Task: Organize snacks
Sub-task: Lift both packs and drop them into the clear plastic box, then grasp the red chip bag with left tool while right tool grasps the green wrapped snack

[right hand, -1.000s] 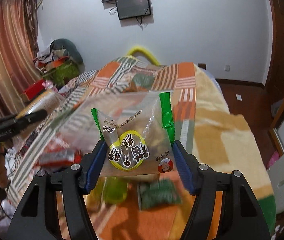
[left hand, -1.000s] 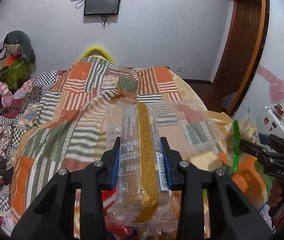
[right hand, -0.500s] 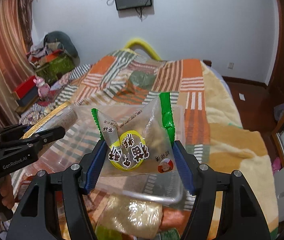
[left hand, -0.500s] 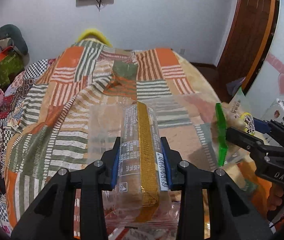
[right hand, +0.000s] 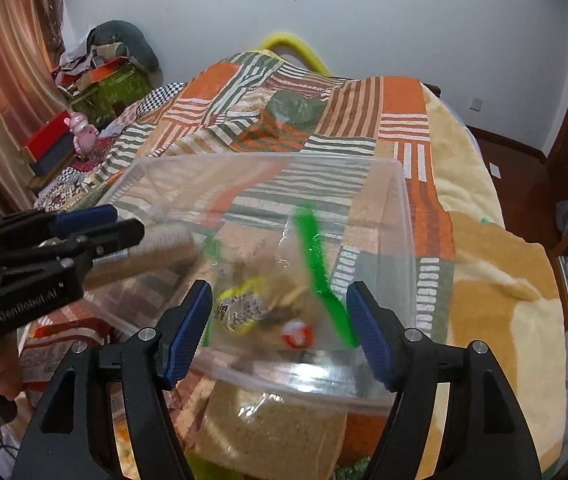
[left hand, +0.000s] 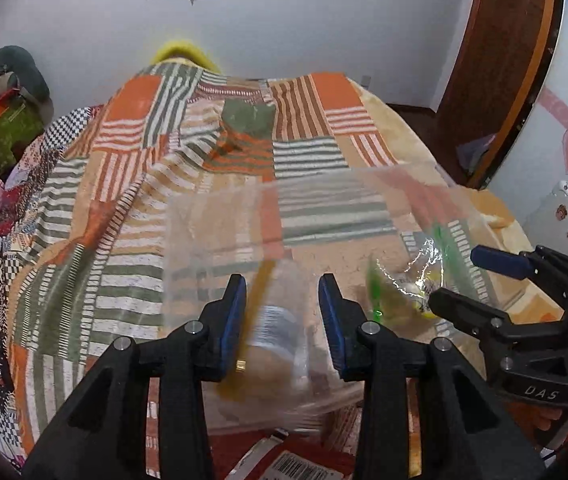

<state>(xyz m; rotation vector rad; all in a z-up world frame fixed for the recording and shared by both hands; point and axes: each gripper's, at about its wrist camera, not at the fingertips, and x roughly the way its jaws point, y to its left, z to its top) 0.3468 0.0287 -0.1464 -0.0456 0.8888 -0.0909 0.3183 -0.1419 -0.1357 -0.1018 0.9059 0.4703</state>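
Both grippers stood spread; our left gripper (left hand: 281, 316) had the gold-striped biscuit pack (left hand: 271, 332) loose between its fingers, our right gripper (right hand: 279, 320) the green-edged snack bag (right hand: 271, 300); either could tumble past the clear plastic bin's (right hand: 404, 208) rim onto the bed (right hand: 484, 240).

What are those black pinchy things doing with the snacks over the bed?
A person is holding two tongs over a clear plastic bin on the patchwork bedspread. Both tongs have just opened. The left tongs are dropping a gold-striped biscuit pack, and the right tongs are dropping a green-edged snack bag. Both packs are blurred, falling into the bin.
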